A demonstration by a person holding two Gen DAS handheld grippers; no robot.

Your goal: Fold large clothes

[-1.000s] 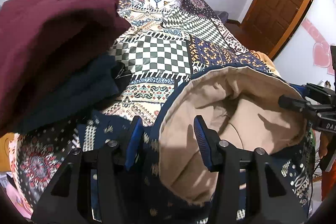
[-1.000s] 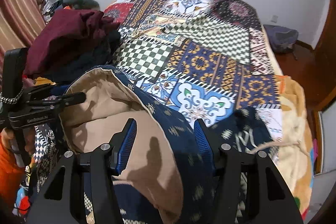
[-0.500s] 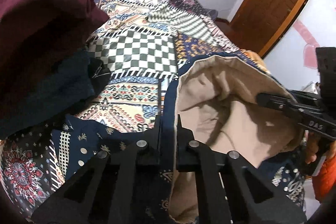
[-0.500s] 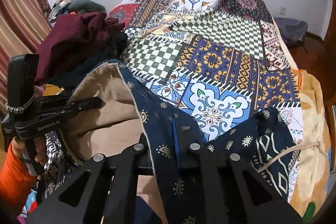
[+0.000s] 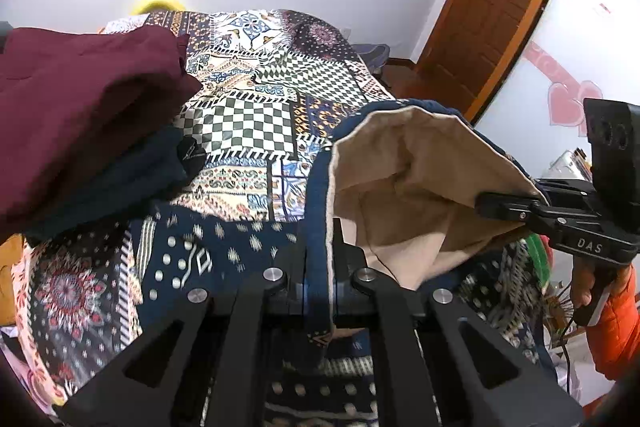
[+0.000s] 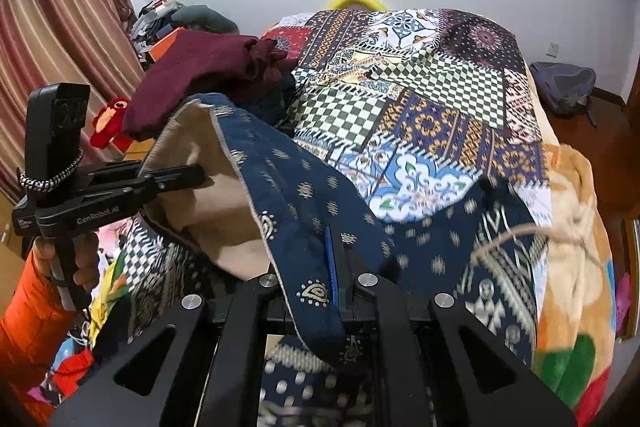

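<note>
A large navy patterned garment with a beige lining hangs between my two grippers above the bed. My left gripper is shut on its navy hem, with the lining opening to the right. My right gripper is shut on the opposite hem of the same garment. The right gripper also shows at the right of the left wrist view, and the left gripper at the left of the right wrist view. The garment's drawstring trails to the right.
A patchwork bedspread covers the bed. A pile of maroon and dark blue clothes lies on its left side. A wooden door stands at the right, a curtain at the left, a bag on the floor.
Both grippers have gone from open around the hem to shut on it. They have since lifted the garment, so more of the bed and wall shows.
</note>
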